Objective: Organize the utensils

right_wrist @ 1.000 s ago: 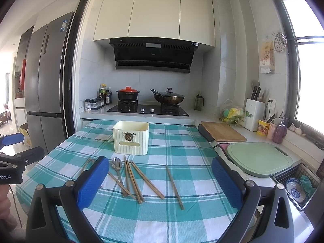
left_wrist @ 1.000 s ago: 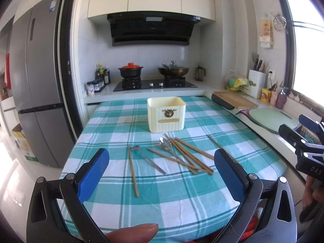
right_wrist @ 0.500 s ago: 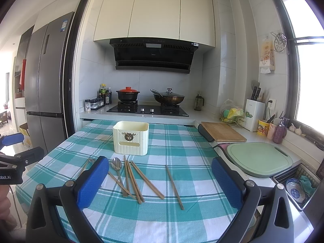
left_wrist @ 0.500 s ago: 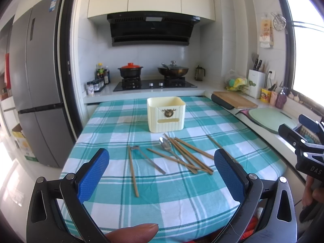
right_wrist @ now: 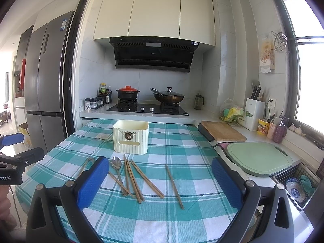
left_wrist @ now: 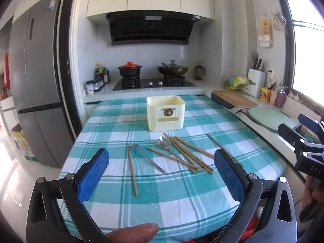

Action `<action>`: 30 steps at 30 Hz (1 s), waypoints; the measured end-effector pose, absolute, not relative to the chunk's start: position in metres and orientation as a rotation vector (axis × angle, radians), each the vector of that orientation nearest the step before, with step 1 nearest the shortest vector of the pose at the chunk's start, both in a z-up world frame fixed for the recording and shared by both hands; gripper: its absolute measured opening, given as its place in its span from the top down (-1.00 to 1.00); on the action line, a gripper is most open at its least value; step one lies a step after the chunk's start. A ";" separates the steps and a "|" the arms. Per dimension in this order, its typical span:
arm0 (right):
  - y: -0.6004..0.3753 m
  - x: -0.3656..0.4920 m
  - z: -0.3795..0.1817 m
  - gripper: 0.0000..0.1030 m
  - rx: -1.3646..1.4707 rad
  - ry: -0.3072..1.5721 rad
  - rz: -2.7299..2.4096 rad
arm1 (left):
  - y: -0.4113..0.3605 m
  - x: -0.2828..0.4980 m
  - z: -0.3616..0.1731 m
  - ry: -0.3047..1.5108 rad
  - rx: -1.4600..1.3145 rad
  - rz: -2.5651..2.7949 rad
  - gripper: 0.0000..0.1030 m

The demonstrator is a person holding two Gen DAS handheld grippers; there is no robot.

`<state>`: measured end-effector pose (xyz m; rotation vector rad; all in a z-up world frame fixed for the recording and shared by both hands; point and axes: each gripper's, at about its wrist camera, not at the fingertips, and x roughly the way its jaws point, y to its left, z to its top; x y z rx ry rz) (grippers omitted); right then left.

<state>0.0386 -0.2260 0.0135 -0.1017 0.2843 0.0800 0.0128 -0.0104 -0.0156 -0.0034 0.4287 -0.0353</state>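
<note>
A cream utensil holder (left_wrist: 165,113) stands on the teal checked tablecloth (left_wrist: 162,202); it also shows in the right wrist view (right_wrist: 130,139). In front of it lie several wooden chopsticks (left_wrist: 190,154), a metal spoon (left_wrist: 165,142) and a second metal utensil (left_wrist: 148,159). One chopstick (left_wrist: 132,171) lies apart at the left, another (right_wrist: 174,183) apart at the right. The spoon (right_wrist: 116,165) and the chopstick pile (right_wrist: 134,180) show in the right wrist view. My left gripper (left_wrist: 162,174) is open and empty above the table's near edge. My right gripper (right_wrist: 160,179) is open and empty too.
A stove with a red-lidded pot (left_wrist: 130,70) and a wok (left_wrist: 172,69) is behind the table. A wooden board (right_wrist: 222,130) and a green board (right_wrist: 259,158) lie on the right counter. A fridge (left_wrist: 34,81) stands at the left. A sink basket with a bowl (right_wrist: 295,188) is at the right.
</note>
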 end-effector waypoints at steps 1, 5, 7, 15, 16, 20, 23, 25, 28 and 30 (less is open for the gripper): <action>-0.226 0.039 0.013 -1.00 -0.101 0.284 0.080 | -0.011 0.013 -0.016 0.429 -0.003 -0.035 -0.99; -0.226 0.039 0.013 -1.00 -0.102 0.285 0.080 | -0.011 0.013 -0.017 0.432 -0.002 -0.036 -0.99; -0.226 0.038 0.013 -1.00 -0.103 0.285 0.081 | -0.011 0.015 -0.018 0.437 -0.002 -0.036 -1.00; -0.235 0.047 0.000 -1.00 -0.087 0.322 0.099 | 0.018 0.039 -0.029 0.531 -0.080 0.023 -0.99; -0.236 0.051 -0.002 -1.00 -0.084 0.333 0.097 | 0.025 0.044 -0.034 0.553 -0.097 0.037 -1.00; -0.239 0.064 -0.007 -1.00 -0.072 0.369 0.095 | 0.056 0.067 -0.055 0.647 -0.177 0.084 -1.00; -0.241 0.075 -0.012 -1.00 -0.062 0.400 0.096 | 0.068 0.089 -0.074 0.734 -0.193 0.078 -0.99; -0.245 0.083 -0.017 -1.00 -0.052 0.424 0.099 | 0.071 0.104 -0.088 0.780 -0.186 0.091 -0.99; -0.252 0.098 -0.027 -1.00 -0.015 0.487 0.135 | 0.072 0.128 -0.108 0.842 -0.171 0.097 -0.99; -0.260 0.112 -0.037 -1.00 0.026 0.538 0.157 | 0.075 0.149 -0.121 0.891 -0.160 0.107 -0.99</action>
